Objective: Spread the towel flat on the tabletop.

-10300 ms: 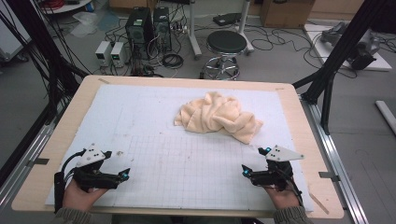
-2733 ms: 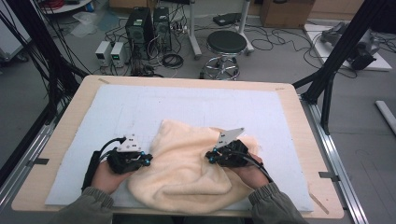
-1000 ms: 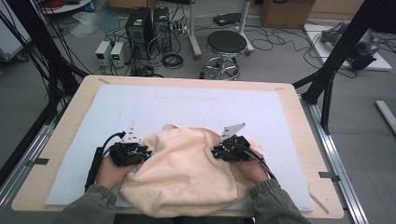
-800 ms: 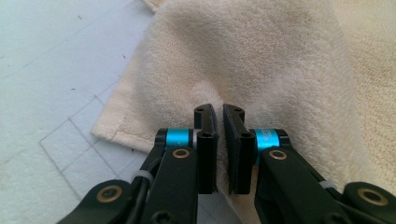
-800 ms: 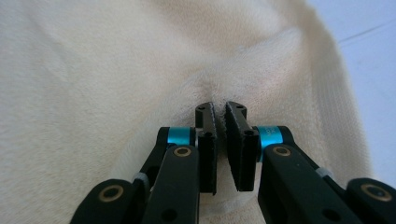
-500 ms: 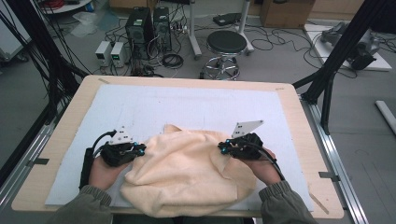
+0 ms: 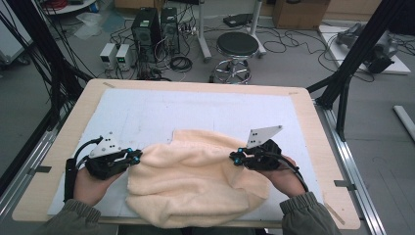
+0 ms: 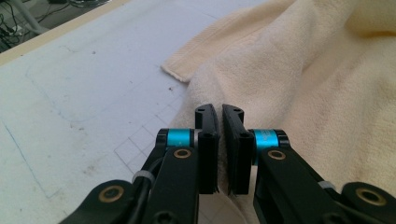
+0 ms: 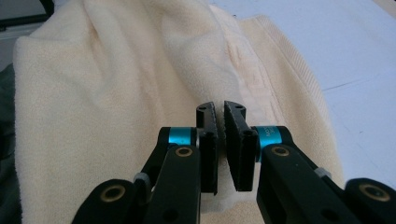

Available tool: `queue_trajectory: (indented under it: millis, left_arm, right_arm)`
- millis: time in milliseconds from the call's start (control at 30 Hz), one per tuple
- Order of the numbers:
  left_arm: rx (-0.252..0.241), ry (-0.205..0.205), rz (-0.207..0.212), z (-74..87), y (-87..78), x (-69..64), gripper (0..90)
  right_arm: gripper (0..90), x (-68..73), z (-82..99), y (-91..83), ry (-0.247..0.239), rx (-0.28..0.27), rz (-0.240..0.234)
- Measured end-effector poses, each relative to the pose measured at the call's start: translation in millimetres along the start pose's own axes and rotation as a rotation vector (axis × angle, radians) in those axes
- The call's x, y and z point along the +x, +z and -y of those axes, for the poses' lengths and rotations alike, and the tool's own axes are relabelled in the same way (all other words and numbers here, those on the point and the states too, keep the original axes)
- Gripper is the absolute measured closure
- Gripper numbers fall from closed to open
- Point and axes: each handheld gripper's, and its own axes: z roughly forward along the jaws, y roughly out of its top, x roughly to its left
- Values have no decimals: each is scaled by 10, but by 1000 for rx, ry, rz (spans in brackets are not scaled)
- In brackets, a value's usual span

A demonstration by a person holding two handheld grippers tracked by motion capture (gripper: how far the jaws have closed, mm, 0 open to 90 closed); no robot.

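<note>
Overhead: white gridded mat (image 7: 195,110) on wooden table (image 7: 313,127); stool (image 7: 237,45) behind.

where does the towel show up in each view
high view: towel low centre, stretched between the two claws.
left gripper view: upper right, its edge pinched in the left claw.
right gripper view: left and centre, a fold pinched in the right claw.
shared landmark: white gridded mat.

towel (image 7: 195,181): near edge hangs past table (image 7: 313,147) front, cut by frame bottom | forearms: cut at sleeves | fabric between each gripper's jaws: pinched part hidden by pads | table under towel: hidden
</note>
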Motion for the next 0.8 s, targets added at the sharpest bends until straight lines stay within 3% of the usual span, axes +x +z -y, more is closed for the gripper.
queue_trajectory:
  millis: [200,367,467,633,800]
  left_arm:
    - [-20,-25,-10,-18,-22,69,846]
    - [-56,-39,-6,-85,-50,75,846]
    - [-61,-39,-13,-106,-29,79,846]
    - [-58,-57,-6,-90,22,99,846]
    - [-46,-39,1,-26,20,33,846]
  right_arm:
    - [841,-135,-17,-51,65,-52,-11]
    - [841,-189,-84,-70,85,-79,-5]
    - [842,-164,-95,19,79,-19,-13]
    - [843,-191,-108,103,97,-7,-37]
    - [843,-36,-50,284,29,86,-95]
